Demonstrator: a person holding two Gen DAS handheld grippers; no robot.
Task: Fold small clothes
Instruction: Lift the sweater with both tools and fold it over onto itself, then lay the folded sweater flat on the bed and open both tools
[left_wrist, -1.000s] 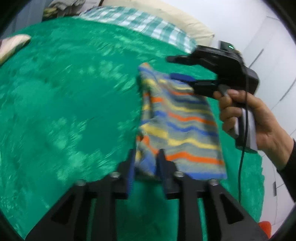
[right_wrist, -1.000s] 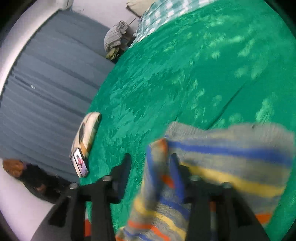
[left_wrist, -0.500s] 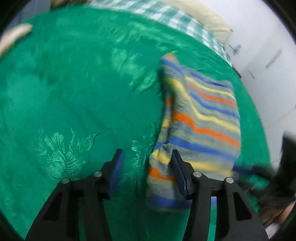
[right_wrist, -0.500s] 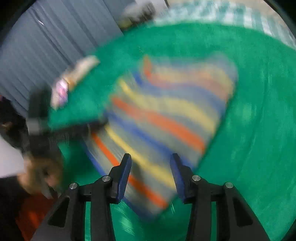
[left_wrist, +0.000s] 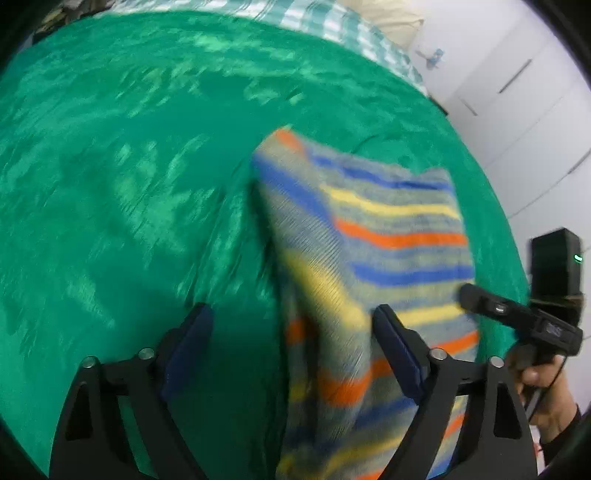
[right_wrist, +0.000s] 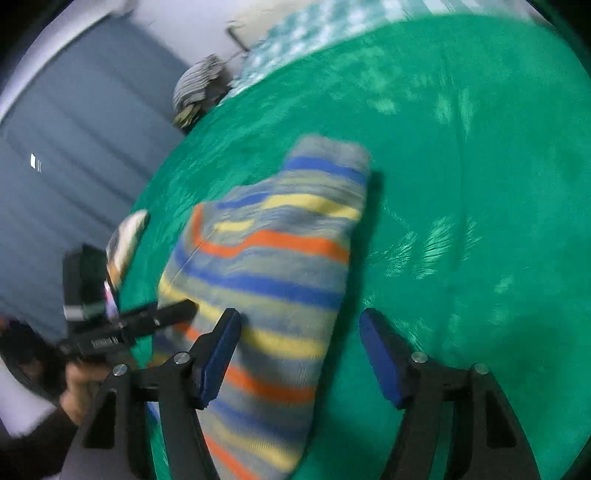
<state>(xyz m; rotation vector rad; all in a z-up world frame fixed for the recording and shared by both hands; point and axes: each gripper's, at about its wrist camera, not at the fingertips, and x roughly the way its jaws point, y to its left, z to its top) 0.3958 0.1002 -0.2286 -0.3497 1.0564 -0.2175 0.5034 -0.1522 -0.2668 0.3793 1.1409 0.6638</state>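
- Biggest thing here is the bed (left_wrist: 110, 177), covered edge to edge with a shiny green blanket (right_wrist: 480, 184) that has a leafy woven pattern.
- At the far end of the bed there's a green-and-white checked sheet (left_wrist: 332, 22) with a cream pillow (left_wrist: 395, 18) past it.
- Grey curtains (right_wrist: 74, 129) fill the left of the right wrist view; white cupboard doors (left_wrist: 517, 92) run along the right side of the left wrist view.
- The striped knit garment (left_wrist: 369, 229) (grey with blue, yellow and orange bands) lies folded on the blanket, pretty much mid-bed. It's blurry in both views.
- Left gripper (left_wrist: 291, 350): jaws are apart and opening. The near corner of the garment sits between them, close to the right-hand pad, and neither pad seems to press on it.
- Right gripper (right_wrist: 299, 354): jaws also apart and opening, with the garment's edge between them by the left-hand pad, and green blanket showing in the rest of the gap.
- Each gripper shows up in the other's camera, held by a hand (left_wrist: 546, 391) at the garment's side.
- A heap of striped clothes (right_wrist: 199, 92) sits off the far corner of the bed.
- A small cream-coloured item (right_wrist: 125, 236) lies near the bed's left edge; too blurry to tell what it is.
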